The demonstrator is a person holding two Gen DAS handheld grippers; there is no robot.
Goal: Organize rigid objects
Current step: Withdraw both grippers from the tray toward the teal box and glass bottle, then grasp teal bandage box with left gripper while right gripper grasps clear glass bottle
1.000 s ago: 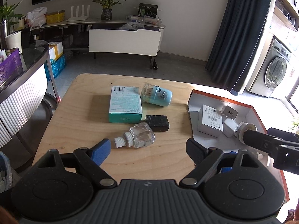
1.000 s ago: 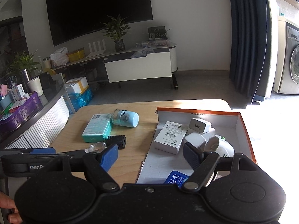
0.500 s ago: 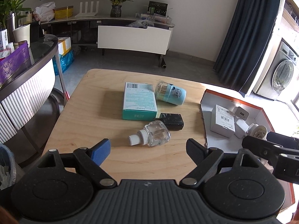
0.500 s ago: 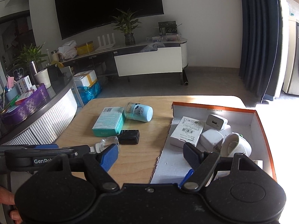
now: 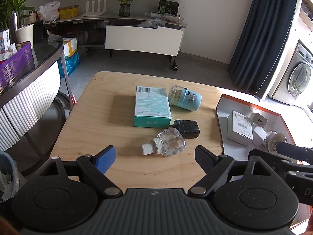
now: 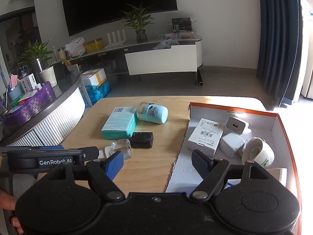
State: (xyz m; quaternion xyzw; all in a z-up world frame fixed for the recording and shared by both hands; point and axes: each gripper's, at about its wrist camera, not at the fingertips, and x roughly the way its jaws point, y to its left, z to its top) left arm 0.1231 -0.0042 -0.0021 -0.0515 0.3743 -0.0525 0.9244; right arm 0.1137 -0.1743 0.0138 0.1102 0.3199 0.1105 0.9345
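Tongs: we hold left gripper (image 5: 154, 154) and right gripper (image 6: 157, 163) released, empty, ready to choose.
Bottle: clear glass bottle (image 5: 166, 144) lies just ahead of our left tongs.
Box: orange-rimmed cardboard box (image 6: 281, 135), under our right tongs, collects sorted pieces.

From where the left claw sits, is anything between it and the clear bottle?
Nothing visible. The left claw is open, with bare table up to the bottle; the black charger lies behind it.

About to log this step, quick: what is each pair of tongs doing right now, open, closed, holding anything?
Left tongs: open, holding nothing, above the table short of the clear bottle.
Right tongs: open, holding nothing.
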